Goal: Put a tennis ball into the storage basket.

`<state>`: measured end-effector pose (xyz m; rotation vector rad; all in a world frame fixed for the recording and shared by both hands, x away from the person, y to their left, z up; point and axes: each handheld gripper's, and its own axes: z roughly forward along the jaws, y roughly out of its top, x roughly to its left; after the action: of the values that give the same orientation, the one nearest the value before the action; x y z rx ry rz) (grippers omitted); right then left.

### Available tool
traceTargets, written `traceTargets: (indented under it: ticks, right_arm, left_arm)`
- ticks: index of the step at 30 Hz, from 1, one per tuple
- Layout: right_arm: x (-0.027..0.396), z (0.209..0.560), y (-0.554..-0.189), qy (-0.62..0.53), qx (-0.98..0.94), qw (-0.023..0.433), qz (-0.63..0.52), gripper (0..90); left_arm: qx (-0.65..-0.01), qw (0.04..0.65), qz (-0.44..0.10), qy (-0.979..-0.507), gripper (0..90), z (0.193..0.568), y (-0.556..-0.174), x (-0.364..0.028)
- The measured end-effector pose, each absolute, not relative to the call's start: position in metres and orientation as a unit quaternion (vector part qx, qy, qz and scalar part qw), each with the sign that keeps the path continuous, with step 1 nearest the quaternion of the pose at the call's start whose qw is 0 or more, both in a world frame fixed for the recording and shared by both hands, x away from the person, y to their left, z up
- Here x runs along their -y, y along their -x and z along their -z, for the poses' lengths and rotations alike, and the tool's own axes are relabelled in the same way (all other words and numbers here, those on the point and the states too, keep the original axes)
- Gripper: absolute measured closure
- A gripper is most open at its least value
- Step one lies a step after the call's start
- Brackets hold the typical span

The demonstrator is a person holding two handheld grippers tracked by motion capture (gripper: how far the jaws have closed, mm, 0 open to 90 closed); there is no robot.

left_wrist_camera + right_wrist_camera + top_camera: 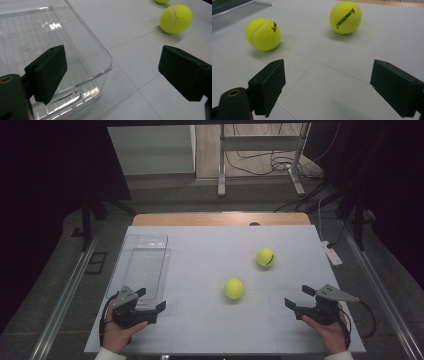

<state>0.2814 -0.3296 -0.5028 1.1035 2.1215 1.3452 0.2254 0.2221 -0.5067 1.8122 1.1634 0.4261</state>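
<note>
Standing wide apart with nothing between them, the fingers (47, 75) of the left gripper (145, 307) are released and hang just over the near end of the clear plastic bin (145, 265); one finger sits above its rim, the other above bare tabletop (210, 330), a likely waiting pose beside the container. The right gripper (300, 301), at about five o'clock on the tabletop, has its fingers (268, 83) spread and empty too, aimed up the table at the two tennis balls, which suggests a reach is being lined up. The nearer ball (234, 288) lies close to the table's middle, roughly at ten o'clock from the right gripper; the farther ball (265, 257) sits beyond it toward one o'clock, well apart from the first. Both rest free on the surface, untouched. The bin lies lengthwise along the left side, at about nine o'clock, empty and open-topped, so it looks placed to receive the balls.
</note>
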Motion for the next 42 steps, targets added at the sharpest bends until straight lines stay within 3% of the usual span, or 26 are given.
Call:
traceTargets:
  ticks: [42]
  right_arm:
    - [0.324, 0.504, -0.277, -0.394, -0.767, 0.194, -0.468, 13.2]
  left_arm:
    - [-0.461, 0.467, -0.153, -0.739, 8.7, 0.485, -0.223, -0.213]
